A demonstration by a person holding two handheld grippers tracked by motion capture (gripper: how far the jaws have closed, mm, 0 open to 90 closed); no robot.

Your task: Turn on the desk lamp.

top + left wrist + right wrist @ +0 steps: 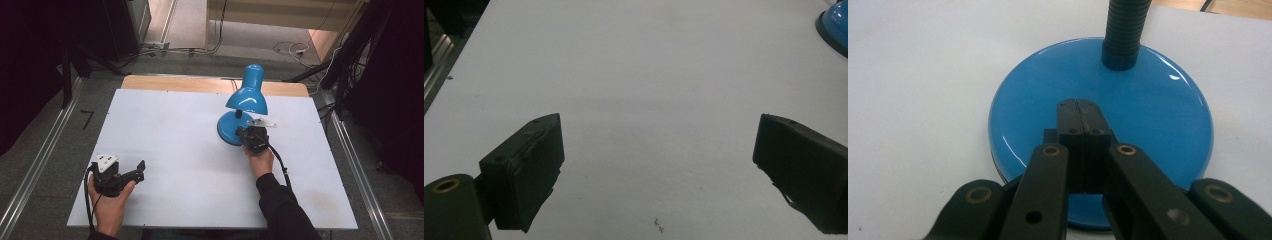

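Observation:
A blue desk lamp (pixel 247 97) stands on the white board (pixel 170 130) right of the middle, its shade tilted forward over its round base (pixel 226 131). My right gripper (pixel 240 132) rests over the near side of that base, jaws pressed together. In the right gripper view the shut gripper (pixel 1079 107) lies on top of the glossy blue base (pixel 1158 110), just in front of the ribbed dark neck (pixel 1122 30). I cannot tell whether anything is pinched. My left gripper (pixel 140 170) sits at the front left of the board, open, with bare board in front of the gripper (pixel 656 165).
The board lies on a wooden table (pixel 200 82) whose far edge shows. Metal rails (pixel 40 165) run along both sides on the floor. Cables (pixel 290 49) and dark stands crowd the floor beyond the table. The lamp base edge (pixel 834 25) shows far right in the left gripper view.

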